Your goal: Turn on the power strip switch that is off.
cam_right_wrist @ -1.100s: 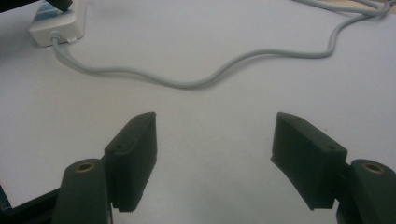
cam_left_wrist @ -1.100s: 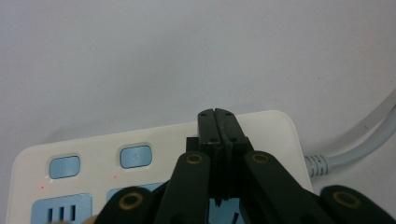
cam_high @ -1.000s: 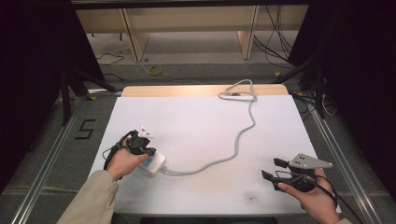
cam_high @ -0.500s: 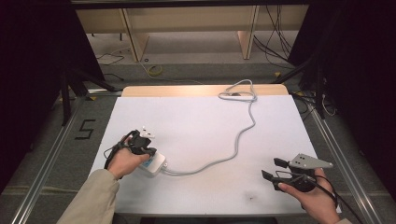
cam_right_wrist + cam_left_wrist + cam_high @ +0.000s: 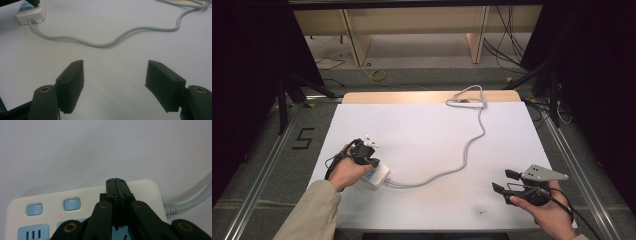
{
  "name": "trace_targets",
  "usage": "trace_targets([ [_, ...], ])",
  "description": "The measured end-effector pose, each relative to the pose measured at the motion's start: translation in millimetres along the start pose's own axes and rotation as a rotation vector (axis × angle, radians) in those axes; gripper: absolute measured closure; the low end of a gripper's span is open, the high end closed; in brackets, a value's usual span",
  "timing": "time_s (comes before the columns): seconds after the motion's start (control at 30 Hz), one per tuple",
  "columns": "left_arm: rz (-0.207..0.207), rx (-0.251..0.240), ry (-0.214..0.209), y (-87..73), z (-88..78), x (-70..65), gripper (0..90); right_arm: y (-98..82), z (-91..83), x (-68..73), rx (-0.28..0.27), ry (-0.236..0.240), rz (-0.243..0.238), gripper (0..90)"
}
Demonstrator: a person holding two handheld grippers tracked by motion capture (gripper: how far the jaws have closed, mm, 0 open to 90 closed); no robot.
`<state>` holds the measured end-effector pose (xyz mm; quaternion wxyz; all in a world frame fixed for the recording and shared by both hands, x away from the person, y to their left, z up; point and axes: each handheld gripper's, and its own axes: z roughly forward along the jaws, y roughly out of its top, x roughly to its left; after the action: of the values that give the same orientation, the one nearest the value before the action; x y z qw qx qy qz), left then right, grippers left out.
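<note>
Even overhead light is brightening the white table (image 5: 432, 135) while the surroundings are sinking into darkness; close-up edges are blurring slightly.

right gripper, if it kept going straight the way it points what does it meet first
Probably the grey cable, which crosses the white table ahead of the open right gripper. Nothing lies between the two. Depth is hard to judge, so it might pass over the cable.

White table sheet (image 5: 427, 130), wooden table edge (image 5: 412, 96), floor marking "5" (image 5: 303, 138), yellow cable coil (image 5: 378, 75) beyond.
</note>
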<state>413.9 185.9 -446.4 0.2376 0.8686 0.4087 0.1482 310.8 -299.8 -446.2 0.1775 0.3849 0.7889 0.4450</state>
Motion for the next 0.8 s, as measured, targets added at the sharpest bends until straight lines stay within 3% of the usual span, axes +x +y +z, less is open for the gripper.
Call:
trace_targets([
  [0.33,-0.012,0.024,0.001,3.8,0.8,-0.6,89.9,0.0,0.2,0.6,0.000,0.001,0.001,31.3],
  [0.8,0.003,0.067,-0.003,9.5,1.8,-0.2,89.9,-0.1,0.3,0.7,0.005,0.001,0.000,31.3],
])
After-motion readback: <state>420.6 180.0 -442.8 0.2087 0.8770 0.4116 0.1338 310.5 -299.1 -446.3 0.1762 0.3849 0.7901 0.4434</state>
